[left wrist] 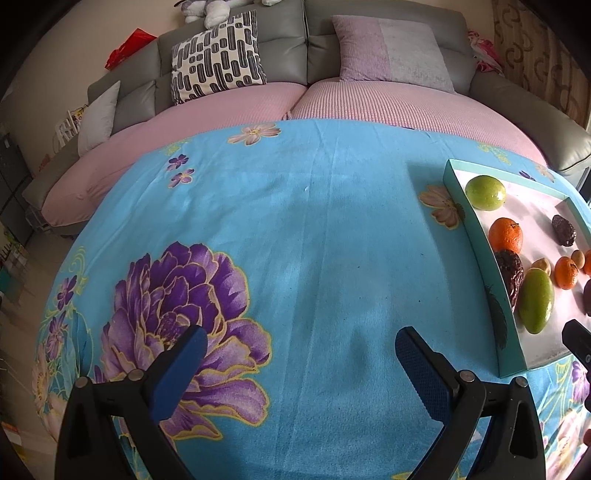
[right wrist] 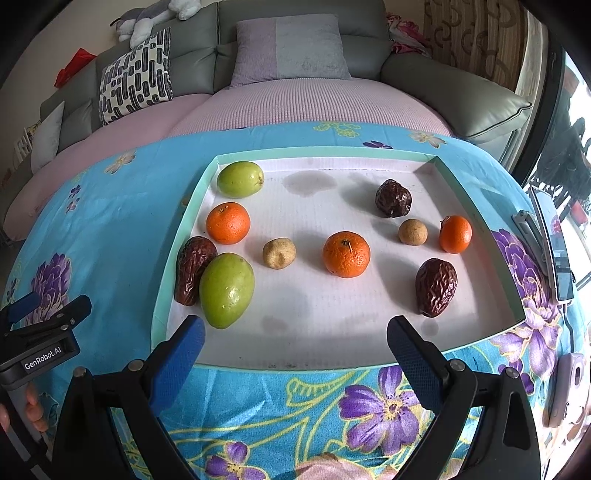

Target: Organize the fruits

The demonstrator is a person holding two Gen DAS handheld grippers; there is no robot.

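Blue pads: my right gripper [right wrist: 295, 339] has its jaws spread wide with nothing between them, hanging over the near rim of the tray [right wrist: 280, 365].
Left gripper [left wrist: 301, 354]: jaws also spread and empty, over bare floral cloth [left wrist: 295, 221] left of the tray.
Fruit location: all of it lies inside the tray, none on the cloth.
Step, my read: sorting by kind looks barely started; left side of the tray is mixed, right side scattered.
Nearest pick: big green fruit [right wrist: 226, 290] at the tray's near-left, touching a dried date [right wrist: 193, 269] behind it.
How to grab: I'd come in from the tray's centre side so the pads close on the green fruit alone, not on the date.
Risk: round fruits may roll; close slowly, lift straight up.
Count, green: 2, second one [right wrist: 240, 178] at the tray's far-left corner.
Count, oranges: 3, tray's left [right wrist: 228, 223], centre [right wrist: 346, 254], right [right wrist: 455, 234].
Count, dates: 3, others at the tray's near-right [right wrist: 436, 287] and far-right [right wrist: 393, 198].
Count, small tan fruits: 2, centre-left [right wrist: 279, 253] and right [right wrist: 413, 231].
Beyond the tray: grey sofa [right wrist: 295, 33].
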